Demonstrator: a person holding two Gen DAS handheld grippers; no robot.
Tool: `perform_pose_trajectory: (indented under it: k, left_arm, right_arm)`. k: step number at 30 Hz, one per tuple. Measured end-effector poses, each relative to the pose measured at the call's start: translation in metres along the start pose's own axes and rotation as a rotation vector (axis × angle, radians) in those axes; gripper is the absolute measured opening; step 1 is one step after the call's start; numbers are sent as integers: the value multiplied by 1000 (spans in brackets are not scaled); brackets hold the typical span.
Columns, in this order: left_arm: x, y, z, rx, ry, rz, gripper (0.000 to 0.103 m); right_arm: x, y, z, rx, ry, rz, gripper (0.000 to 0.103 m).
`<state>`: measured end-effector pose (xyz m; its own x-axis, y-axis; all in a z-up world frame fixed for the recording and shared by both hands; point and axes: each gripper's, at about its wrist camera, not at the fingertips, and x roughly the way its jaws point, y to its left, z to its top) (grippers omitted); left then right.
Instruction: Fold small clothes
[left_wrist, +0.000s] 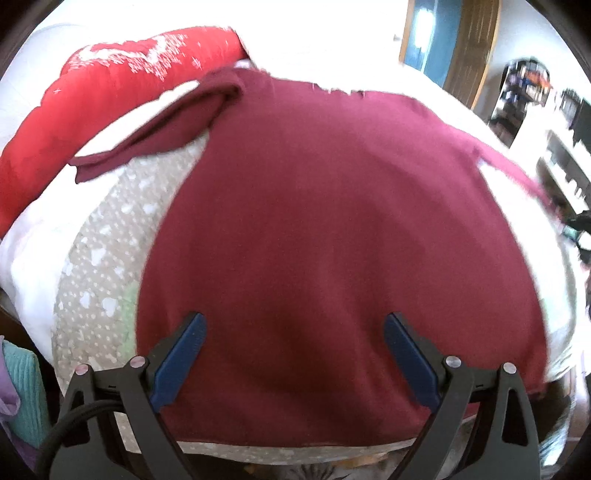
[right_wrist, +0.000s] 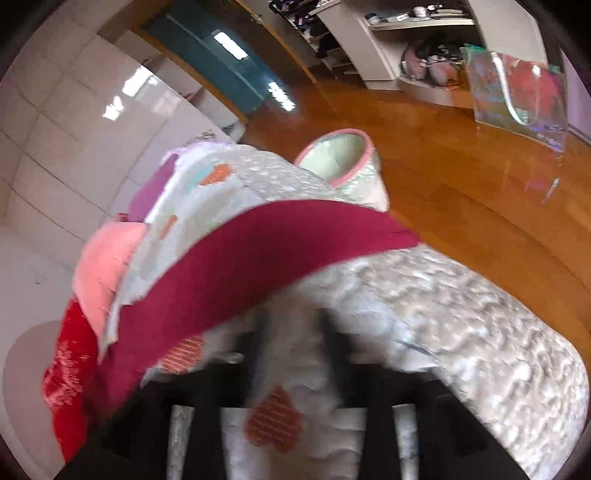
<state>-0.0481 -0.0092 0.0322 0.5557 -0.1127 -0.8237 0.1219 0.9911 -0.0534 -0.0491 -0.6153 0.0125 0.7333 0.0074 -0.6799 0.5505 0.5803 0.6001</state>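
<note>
Two grippers: our left gripper (left_wrist: 293, 332), jaws spread wide, hovers at the maroon shirt's (left_wrist: 332, 221) lower-centre hem on the bed (left_wrist: 92, 280); our right gripper (right_wrist: 291, 332) blurs, jaws unreadable, its sleeve (right_wrist: 258, 251) crossing above.

Patterned quilt (left_wrist: 96, 280), red blanket (left_wrist: 110, 88), wooden floor (right_wrist: 461, 177), white shelves (right_wrist: 388, 44).
</note>
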Motion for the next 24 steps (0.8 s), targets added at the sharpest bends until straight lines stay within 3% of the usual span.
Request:
perform_pose_trajectory:
  k: [1, 3, 8, 9, 10, 11, 14, 17, 20, 24]
  left_arm:
    - [-7, 1, 3, -11, -26, -10, 97]
    - [-17, 3, 10, -18, -70, -19, 97]
    - [-7, 9, 35, -54, -56, -70, 97]
    - [-4, 11, 42, -73, -59, -91, 97]
    - [-2, 14, 47, -86, -65, -99, 97]
    - [3, 17, 58, -109, -80, -100, 97]
    - [15, 25, 83, -173, -131, -103, 97]
    - [30, 44, 109, -248, -184, -98, 97]
    - [47, 72, 125, -333, -211, -98, 97]
    - [53, 113, 122, -425, -256, -87, 97]
  right_arm:
    - [0, 2, 2, 4, -18, 11, 70]
    - [8, 10, 9, 1, -42, -19, 75]
    - [51, 16, 28, 79, -42, -110, 75]
    - [54, 18, 34, 80, -41, -122, 61]
    - [62, 20, 39, 73, -30, -117, 26]
    - [65, 21, 45, 61, -10, -114, 12]
    - [53, 42, 56, -9, -31, -130, 7]
    - [38, 104, 49, -233, -75, -154, 7]
    - [33, 176, 24, -418, -67, -95, 7]
    - [56, 278, -44, -626, 8, 21, 7]
